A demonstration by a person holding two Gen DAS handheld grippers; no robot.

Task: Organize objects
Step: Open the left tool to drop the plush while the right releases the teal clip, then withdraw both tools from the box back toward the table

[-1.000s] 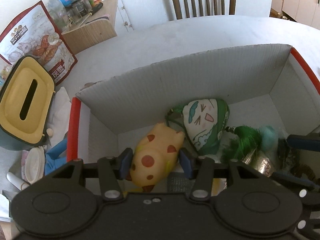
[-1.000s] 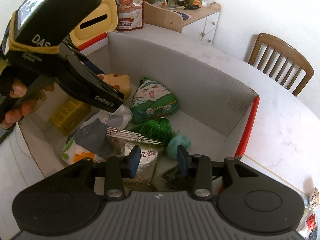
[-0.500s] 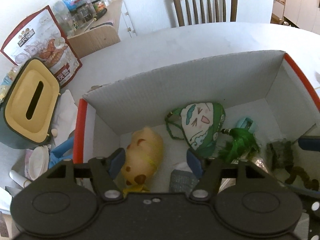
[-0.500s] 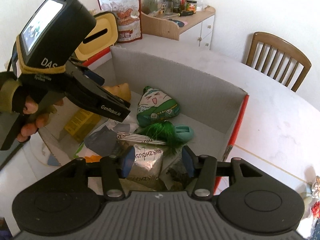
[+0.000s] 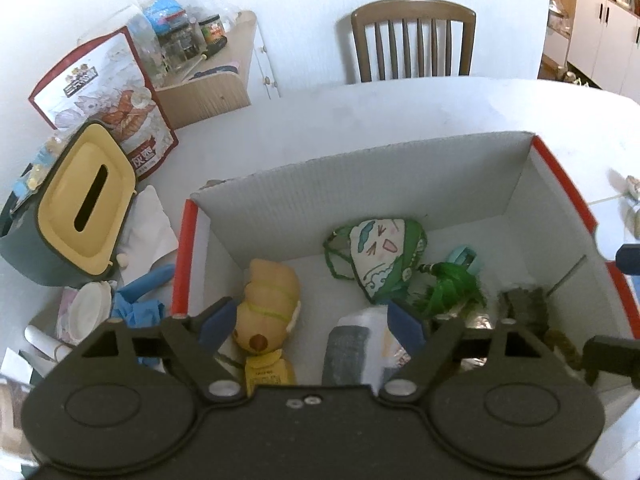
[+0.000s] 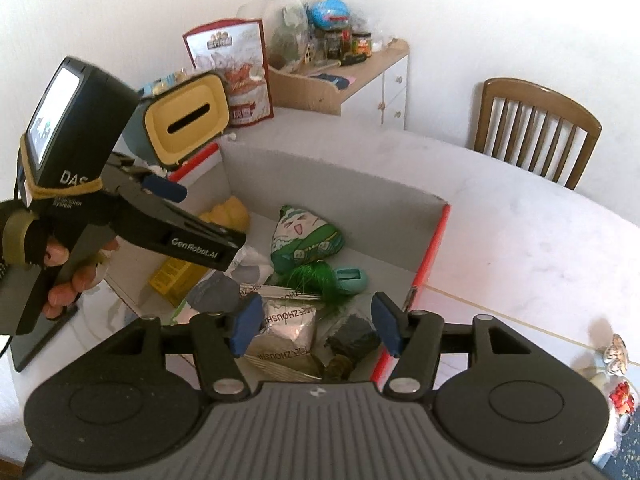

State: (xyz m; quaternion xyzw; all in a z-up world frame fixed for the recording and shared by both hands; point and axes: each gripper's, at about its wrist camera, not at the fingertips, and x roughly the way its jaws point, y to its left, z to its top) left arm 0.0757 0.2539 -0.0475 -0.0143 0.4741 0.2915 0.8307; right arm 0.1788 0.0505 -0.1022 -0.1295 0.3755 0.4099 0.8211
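Observation:
A cardboard box with red edges stands on the white table. Inside lie a yellow spotted plush toy, a green cartoon-face pouch, a green feather toy, a teal item, a silver foil packet and a grey-white bag. My left gripper hangs open above the box, empty, the plush lying free below its left finger. My right gripper is open too, empty, over the foil packet.
A yellow-lidded tissue box, a snack bag, blue gloves and white paper sit left of the box. A wooden chair and a cluttered shelf stand behind. Small ornaments lie at right.
The left gripper let go of the yellow plush, which now lies in the box, and opened wide while rising. The right gripper also opened and pulled up and back.

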